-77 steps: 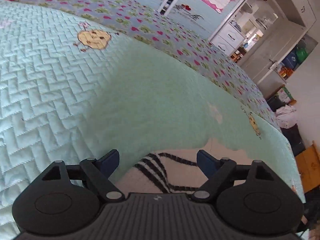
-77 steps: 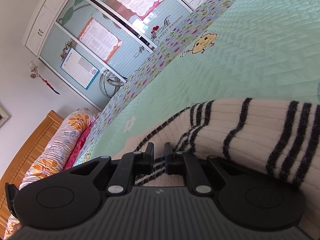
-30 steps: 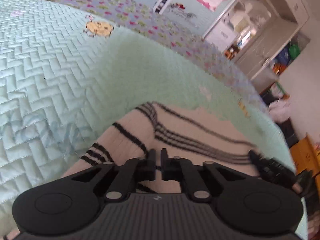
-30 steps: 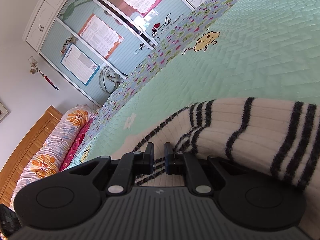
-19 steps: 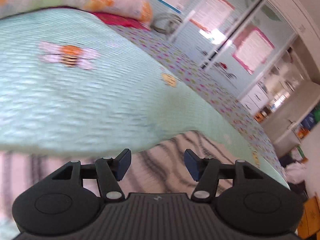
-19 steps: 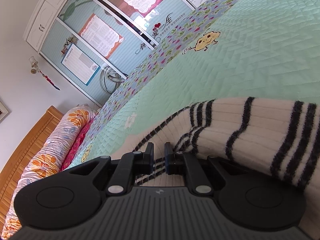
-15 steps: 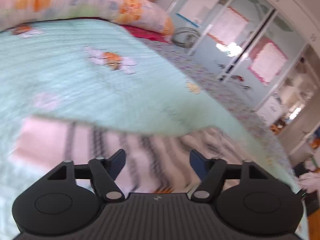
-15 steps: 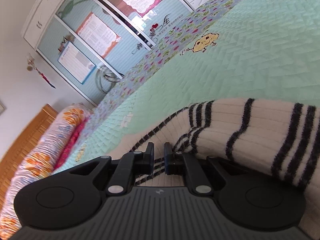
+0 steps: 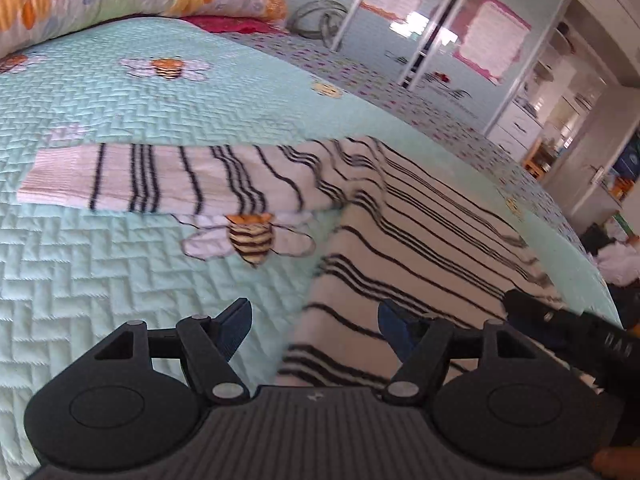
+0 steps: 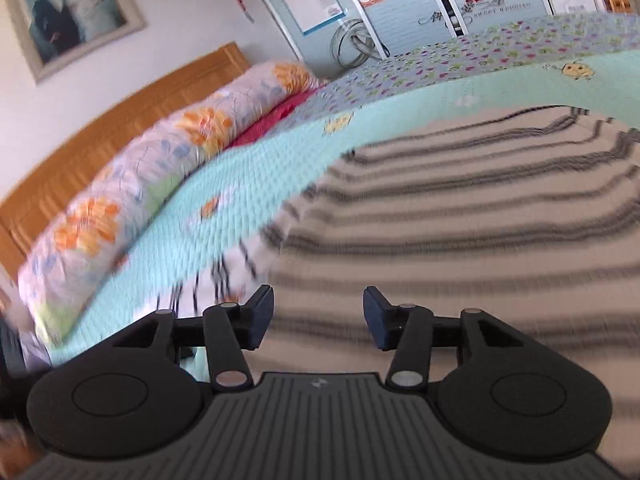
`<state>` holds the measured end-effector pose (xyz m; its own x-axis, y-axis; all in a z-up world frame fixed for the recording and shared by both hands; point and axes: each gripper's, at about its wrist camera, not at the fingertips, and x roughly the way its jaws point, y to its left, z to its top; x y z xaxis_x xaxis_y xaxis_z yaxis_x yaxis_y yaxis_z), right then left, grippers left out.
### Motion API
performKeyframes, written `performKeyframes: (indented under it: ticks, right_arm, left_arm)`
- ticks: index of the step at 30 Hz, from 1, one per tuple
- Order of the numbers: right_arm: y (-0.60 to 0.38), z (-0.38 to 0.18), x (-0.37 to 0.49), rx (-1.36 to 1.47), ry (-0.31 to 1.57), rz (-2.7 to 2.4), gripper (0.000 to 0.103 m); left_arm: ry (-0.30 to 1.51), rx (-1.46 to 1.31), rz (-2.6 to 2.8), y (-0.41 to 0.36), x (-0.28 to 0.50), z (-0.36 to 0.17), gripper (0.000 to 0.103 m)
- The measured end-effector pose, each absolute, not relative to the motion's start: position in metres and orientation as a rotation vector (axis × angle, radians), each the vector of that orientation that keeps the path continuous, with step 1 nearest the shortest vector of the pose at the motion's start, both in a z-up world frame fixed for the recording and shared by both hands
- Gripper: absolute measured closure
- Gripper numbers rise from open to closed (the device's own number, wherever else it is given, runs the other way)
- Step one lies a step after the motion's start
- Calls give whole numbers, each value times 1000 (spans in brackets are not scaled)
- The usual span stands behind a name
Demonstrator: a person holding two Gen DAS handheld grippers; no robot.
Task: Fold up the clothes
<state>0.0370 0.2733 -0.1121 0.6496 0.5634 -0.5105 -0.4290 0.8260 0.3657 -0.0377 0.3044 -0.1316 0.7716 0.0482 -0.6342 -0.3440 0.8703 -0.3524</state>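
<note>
A cream sweater with thin black stripes [image 9: 420,216] lies spread on the mint quilted bedspread [image 9: 100,264]. One sleeve [image 9: 168,176] stretches out flat to the left. My left gripper [image 9: 314,322] is open above the sweater's near left edge, holding nothing. The right gripper's black body [image 9: 576,332] shows at the right side of the left wrist view. In the right wrist view my right gripper [image 10: 318,314] is open above the striped sweater [image 10: 460,216], which looks blurred there, with nothing between its fingers.
A floral pillow roll [image 10: 132,196] and a wooden headboard [image 10: 100,132] lie at the head of the bed. A heart-patterned blanket [image 9: 380,76] covers the far side. Mirrored wardrobe doors [image 9: 440,20] and drawers [image 9: 516,128] stand beyond. White clothes [image 9: 620,260] lie off the bed's right edge.
Both grippers have let go of the sweater and opened. Each has pulled back and turned toward the head of the bed, so the sweater's body and one sleeve now show.
</note>
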Motion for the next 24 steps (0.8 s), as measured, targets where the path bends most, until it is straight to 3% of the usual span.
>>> performKeyframes:
  ticks: [4,6,9,10,12,24]
  right_arm:
    - [268,-103,-40,167,668,621,74]
    - [259,-99,-59,119,667,591,77]
    - [260,-112,-72,-12,665,549,78]
    - [265,-132,-66,-53,749,550,76]
    - [263,-160,-72,-51,711,560,76]
    - [268,-135,-84,-47,684,516,75]
  left_arm:
    - [765,-420,142,270,-43,-152,50]
    - [748,-362,155,263,-48,-162,56]
    - [721,-306,166,256,-53,-170,55]
    - [721,-304,163,256,-53,-170,56]
    - [724,-298,155,257,-53,-170,56]
    - [738,-284,106,258,-50,-169,53]
